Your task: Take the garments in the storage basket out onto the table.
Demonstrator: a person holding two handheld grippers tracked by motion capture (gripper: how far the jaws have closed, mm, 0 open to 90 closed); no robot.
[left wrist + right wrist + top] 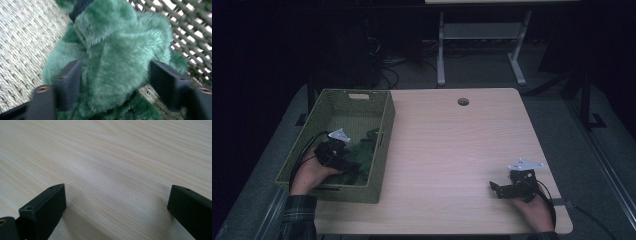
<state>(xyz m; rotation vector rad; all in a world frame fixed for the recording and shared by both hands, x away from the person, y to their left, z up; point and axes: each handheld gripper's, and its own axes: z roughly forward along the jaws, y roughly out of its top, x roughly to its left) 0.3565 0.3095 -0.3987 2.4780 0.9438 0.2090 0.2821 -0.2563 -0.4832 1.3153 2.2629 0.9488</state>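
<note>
On the pale wood bench [452,150], a woven green basket [384,130] sits at my left edge, and inside it, bunched against the near right wall, lies a green plush toy [364,155]. My left gripper [346,166] reaches down into the basket over that toy; my right gripper [501,190] rests well apart on the bare bench at the near right, its jaws spread wide with nothing but wood grain between them.

Seen along my left gripper [115,82], the plush toy [115,60] fills the gap: a thick furry fold runs away from me, roughly along the line of the jaws, with the basket's flat woven floor [22,37] to one side and its open lattice wall [192,27] to the other. One jaw sits against the fur on its side; the other stands just beside the fold, and I can't tell whether its pad is touching. So the jaws straddle the toy but do not look clenched on it yet.

The toy lies straight ahead of and below my left jaws, far from my right, so the pickup falls to my left hand. I judge that closing squarely across the fold should catch it, though soft fur may slip.
</note>
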